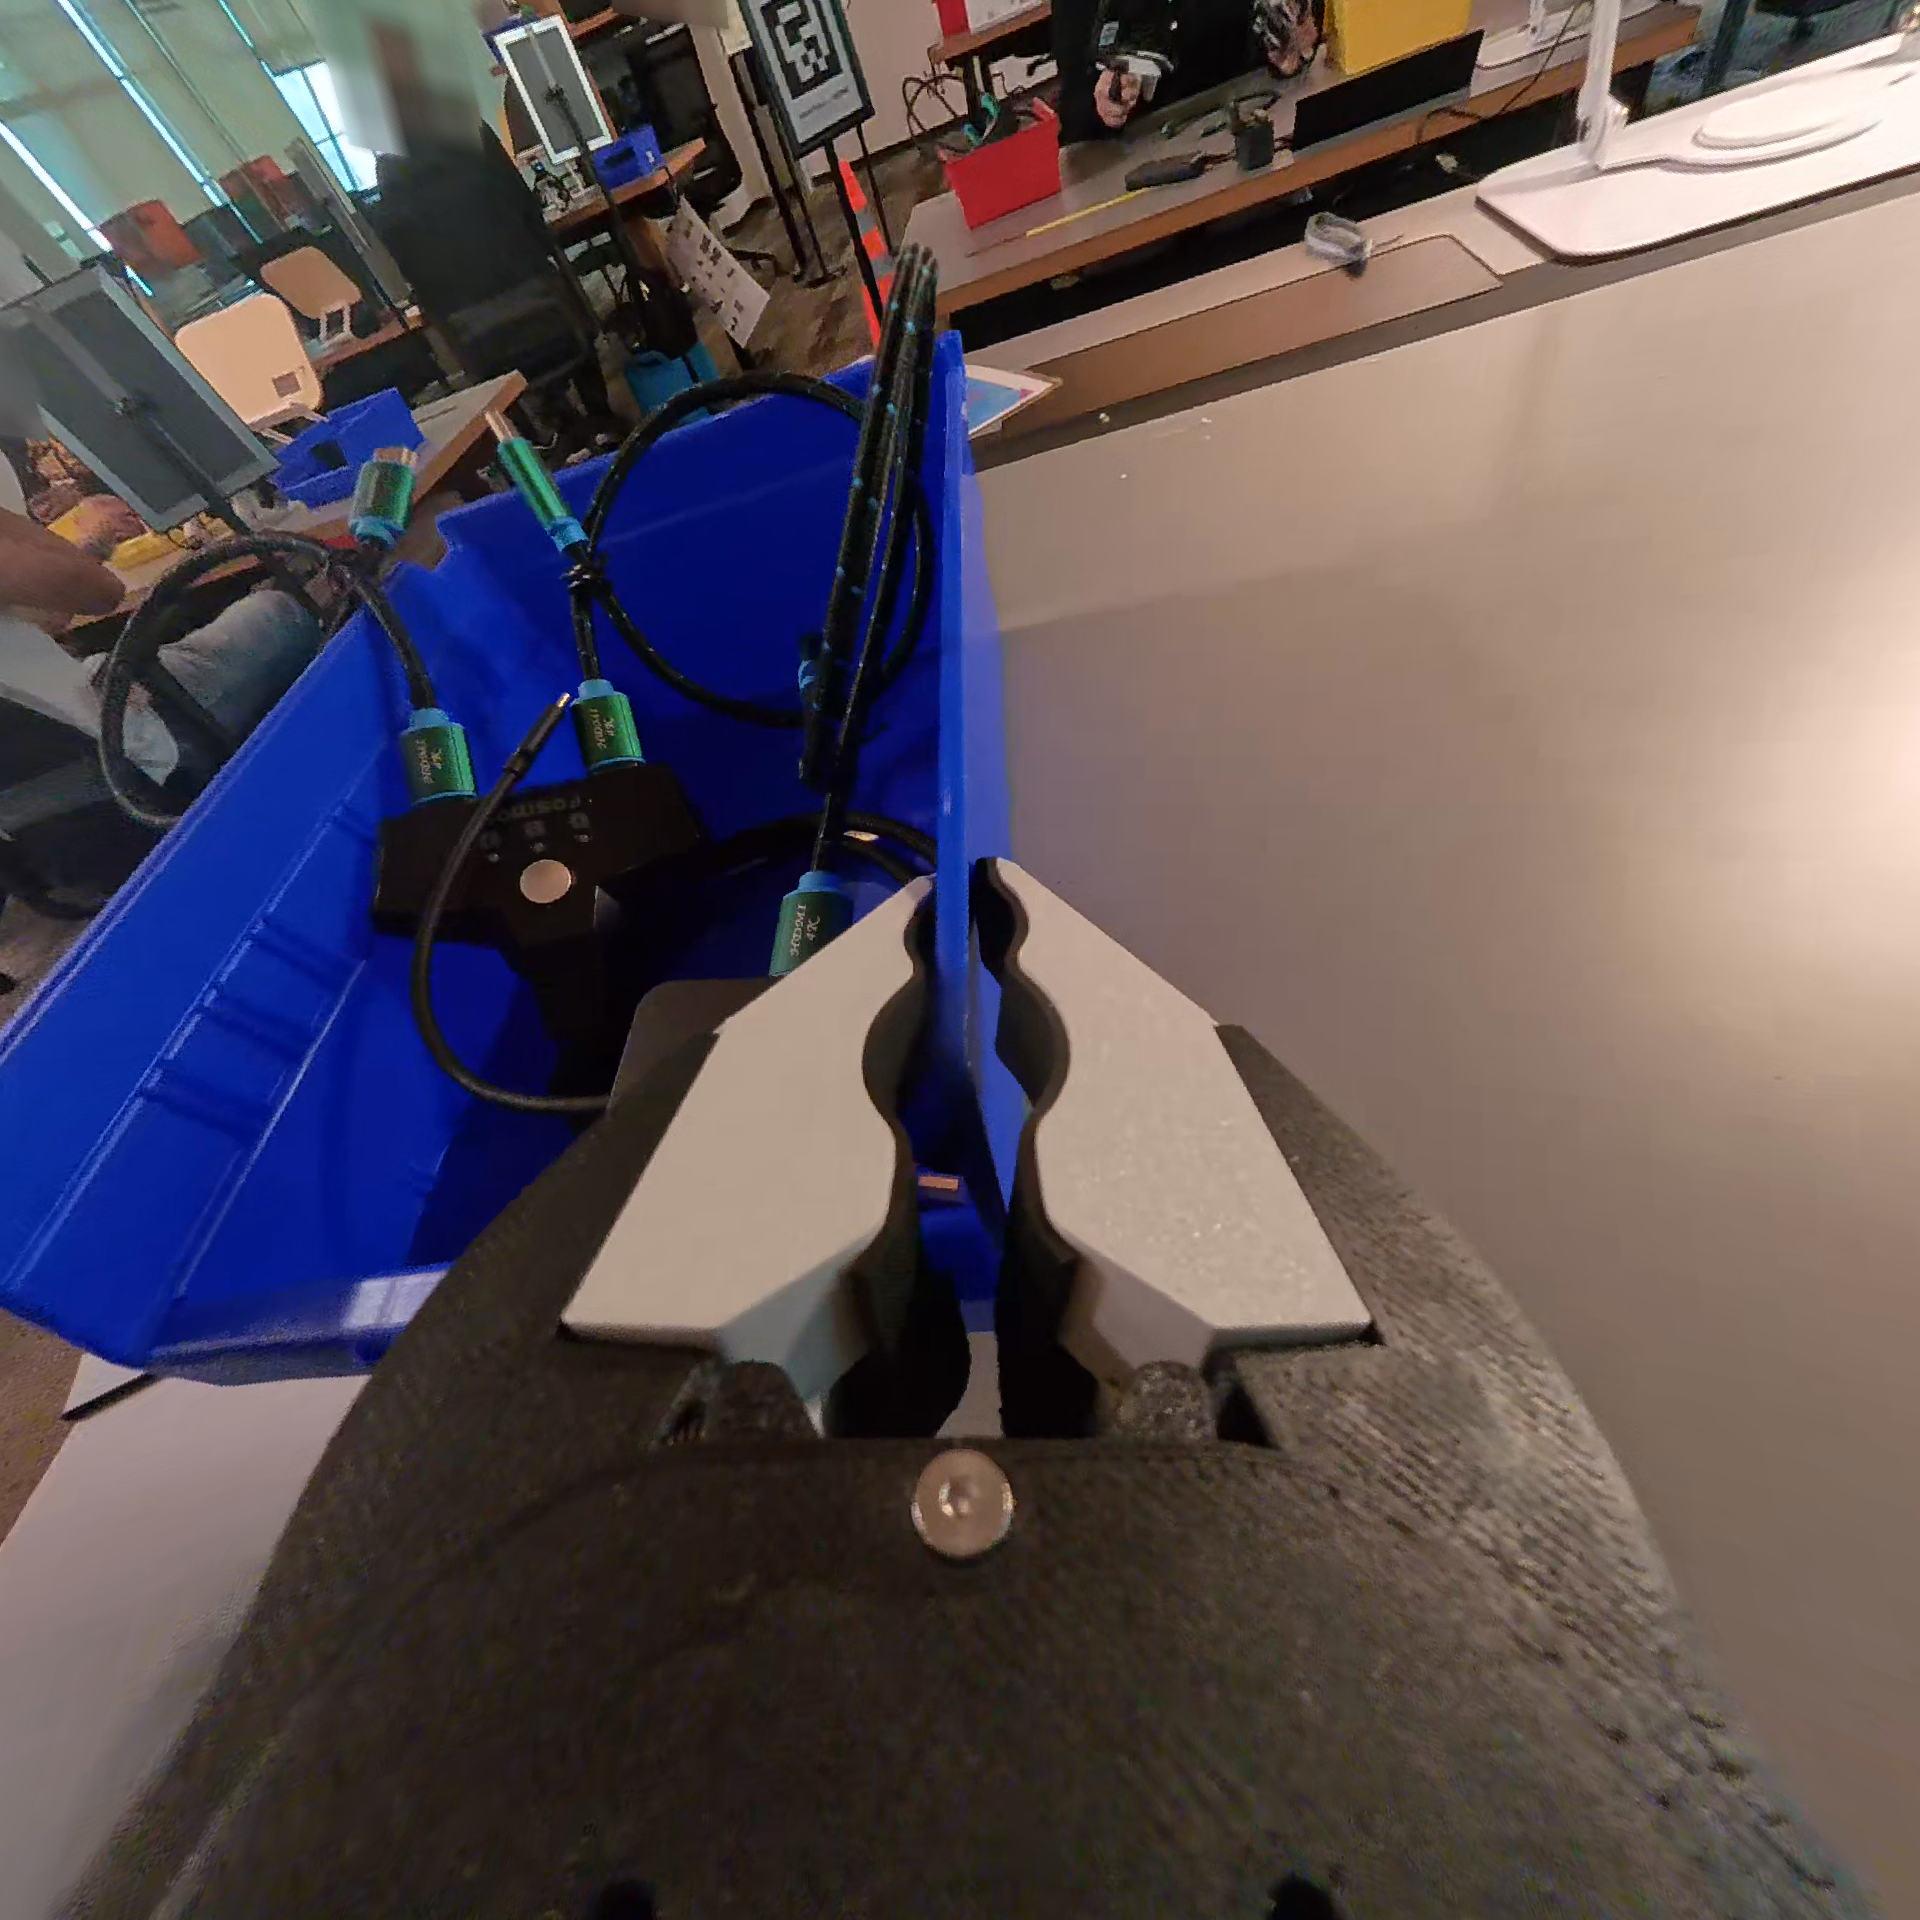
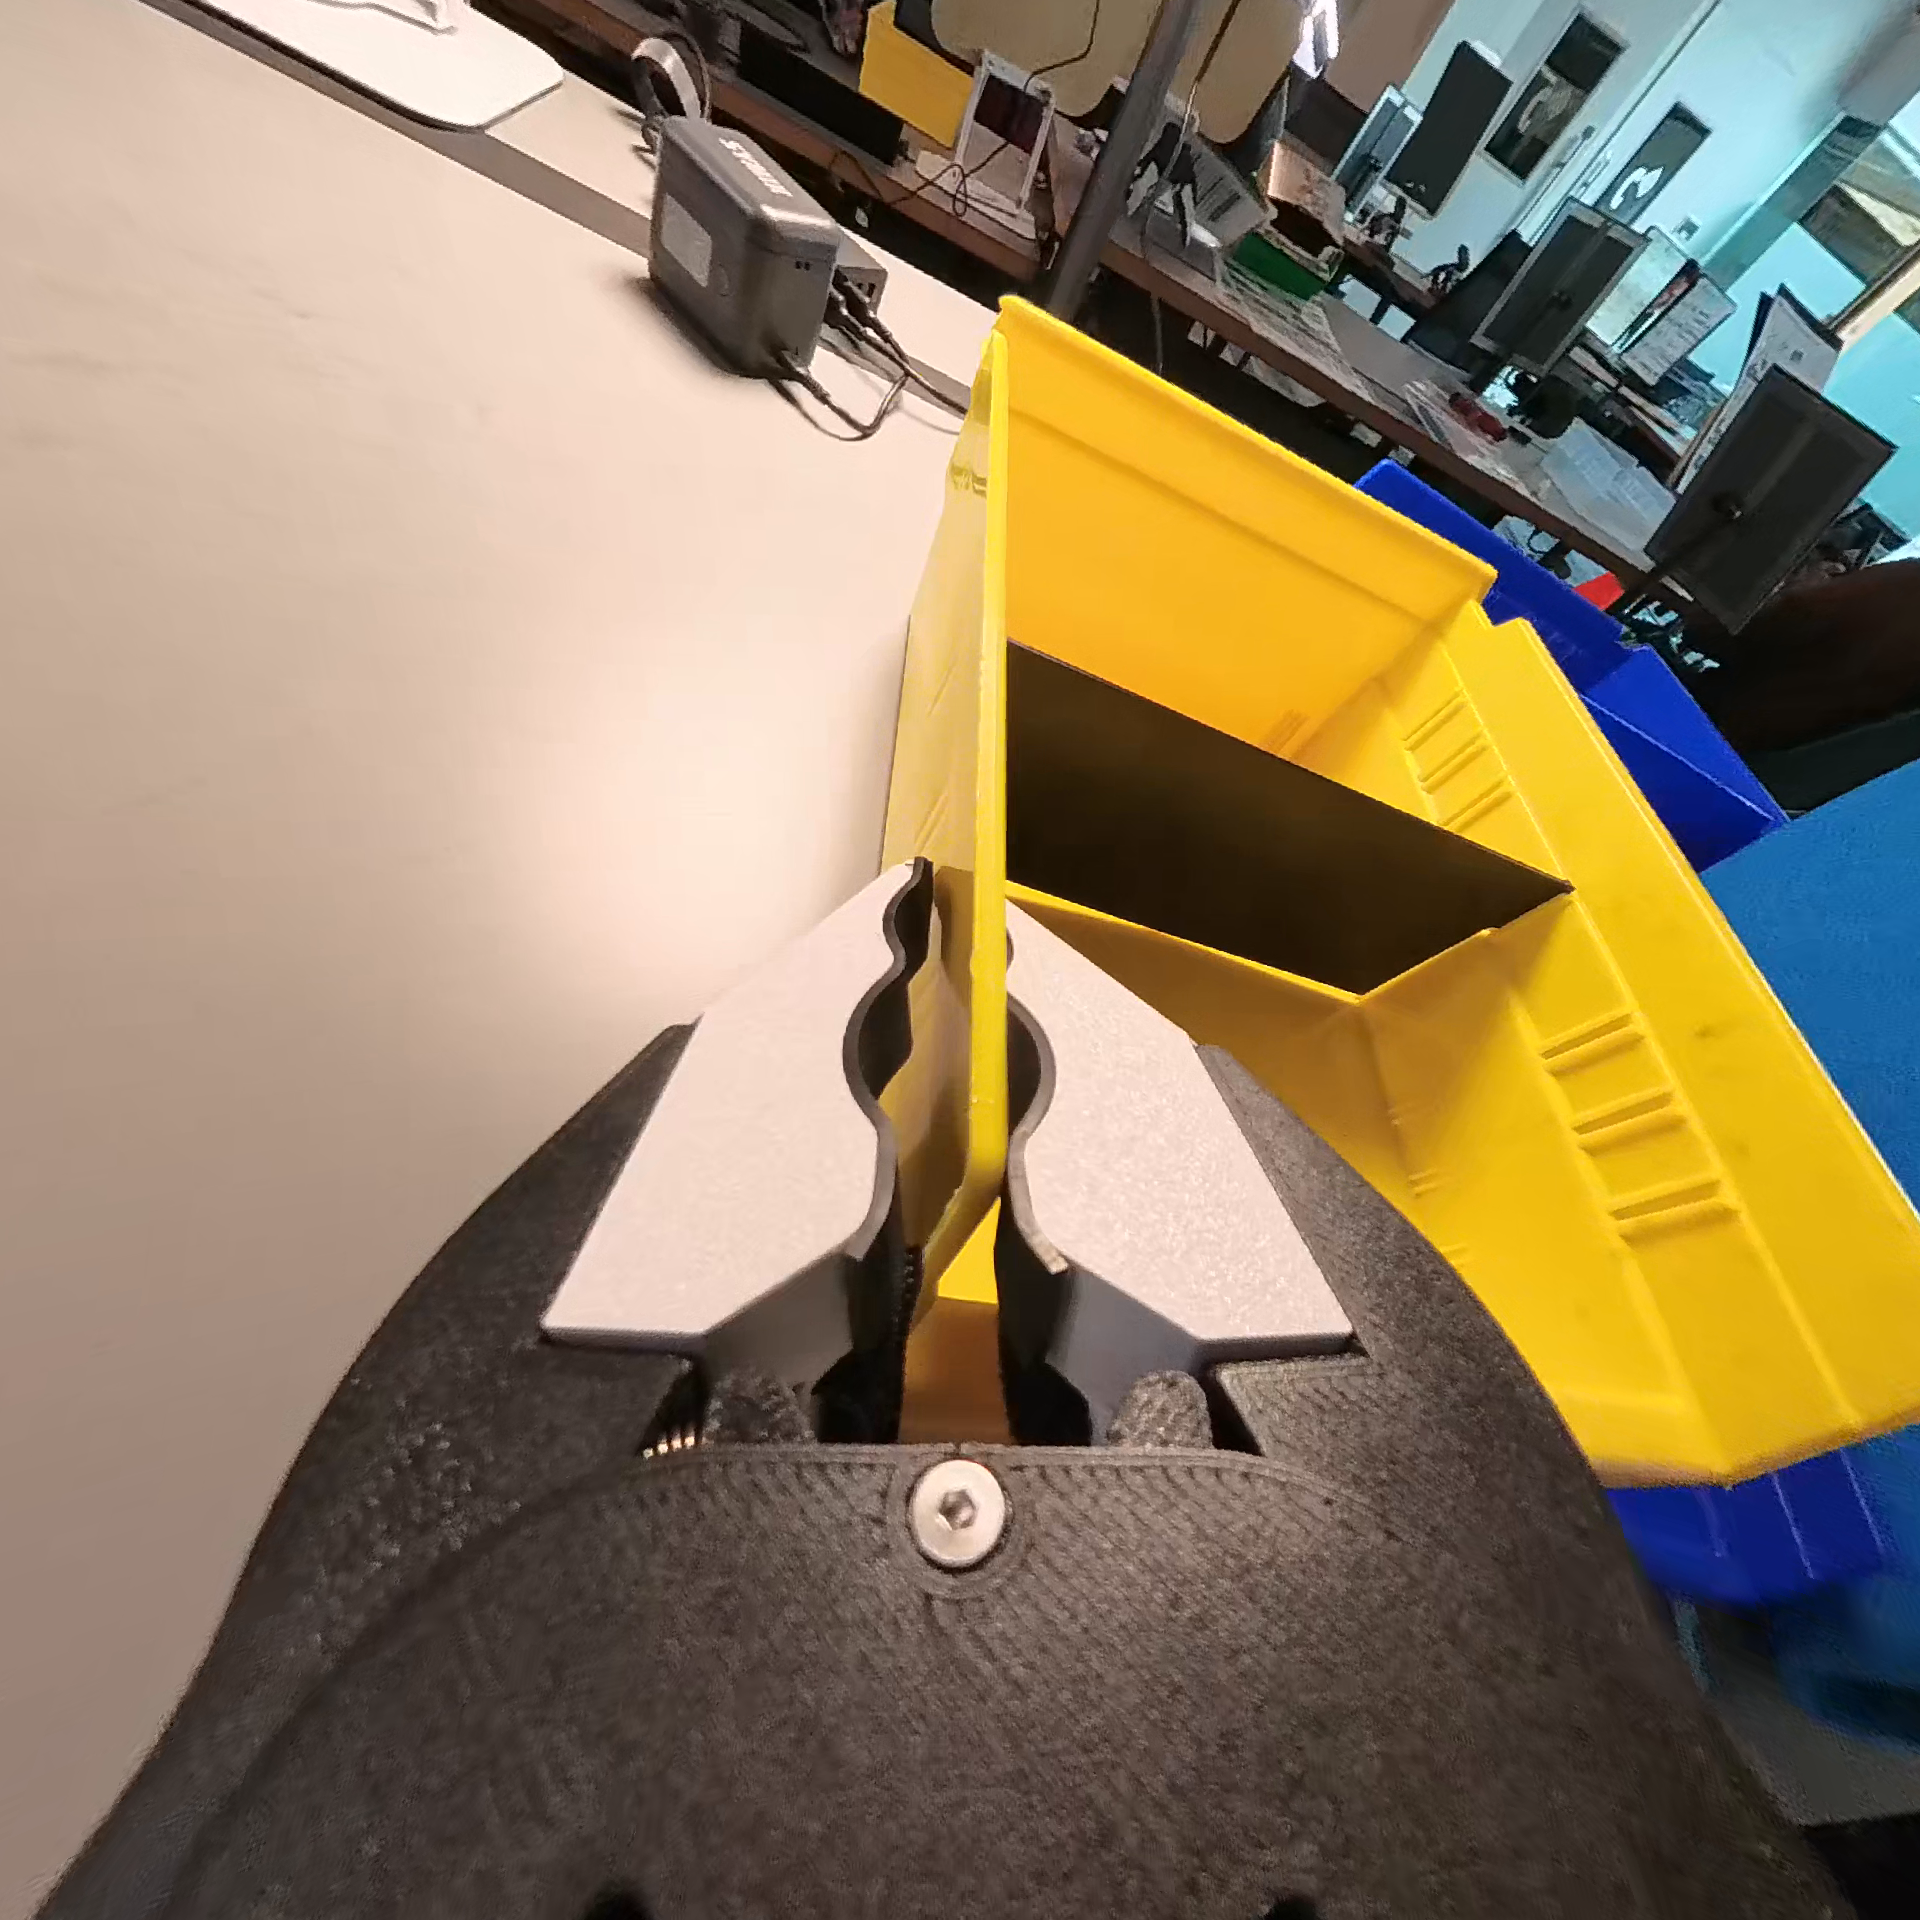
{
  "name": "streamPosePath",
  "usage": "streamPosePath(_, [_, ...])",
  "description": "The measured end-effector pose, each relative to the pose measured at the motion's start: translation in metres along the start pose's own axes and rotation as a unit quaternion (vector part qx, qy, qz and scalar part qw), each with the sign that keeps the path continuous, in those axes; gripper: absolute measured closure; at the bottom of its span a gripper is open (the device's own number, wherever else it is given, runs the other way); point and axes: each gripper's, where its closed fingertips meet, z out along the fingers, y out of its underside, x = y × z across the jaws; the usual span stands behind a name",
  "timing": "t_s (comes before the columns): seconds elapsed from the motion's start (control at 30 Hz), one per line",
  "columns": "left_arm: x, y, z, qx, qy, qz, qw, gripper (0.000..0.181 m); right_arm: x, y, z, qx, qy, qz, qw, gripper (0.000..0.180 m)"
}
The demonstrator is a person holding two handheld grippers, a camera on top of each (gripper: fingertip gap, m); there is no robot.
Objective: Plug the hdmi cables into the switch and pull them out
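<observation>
The left gripper [image 1: 951, 894] is clenched on the right-hand side wall of a blue plastic bin [image 1: 260, 1039], one finger inside the wall and one outside. Inside that bin, on its floor, lies the black HDMI switch [image 1: 535, 868] with a round silver button on top. Two green-ended HDMI cables [image 1: 436, 753] are plugged into its far edge, side by side, and their braided black leads loop upward with their free green plugs rising above the bin's far rim. A third green HDMI plug [image 1: 805, 930] sits just beside the gripper's left finger, its lead running up along the bin wall. A thin black cable [image 1: 447, 935] curves across the switch. The right gripper [image 2: 966, 883] is clenched on the left side wall of a yellow plastic bin [image 2: 1610, 1195], which has a black divider [image 2: 1247, 831] across it. More blue bins [image 2: 1662, 707] lie beyond it, and a dark grey power adapter [image 2: 738, 249] rests on the pale tabletop [image 2: 416, 623].
</observation>
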Motion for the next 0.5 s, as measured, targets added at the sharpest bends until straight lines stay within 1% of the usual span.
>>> streamPosePath(0.17, [-0.009,0.001,0.006,0.009,0.021,-0.016,1.0,0.177,0.01,-0.002,0.016,0.002,0.004,-0.001,1.0,0.174])
streamPosePath(0.3, [-0.011,0.0,0.008,0.015,0.035,-0.008,0.999,0.177,0.011,-0.005,0.027,0.007,-0.006,0.0,1.0,0.174])
streamPosePath(0.43, [-0.012,0.001,0.006,0.023,0.051,-0.03,0.998,0.176,0.005,-0.008,0.028,0.004,-0.003,0.003,1.0,0.174])
streamPosePath(0.5, [-0.012,0.002,0.004,0.025,0.048,-0.026,0.998,0.176,0.001,-0.01,0.028,0.006,-0.006,0.0,1.0,0.174])
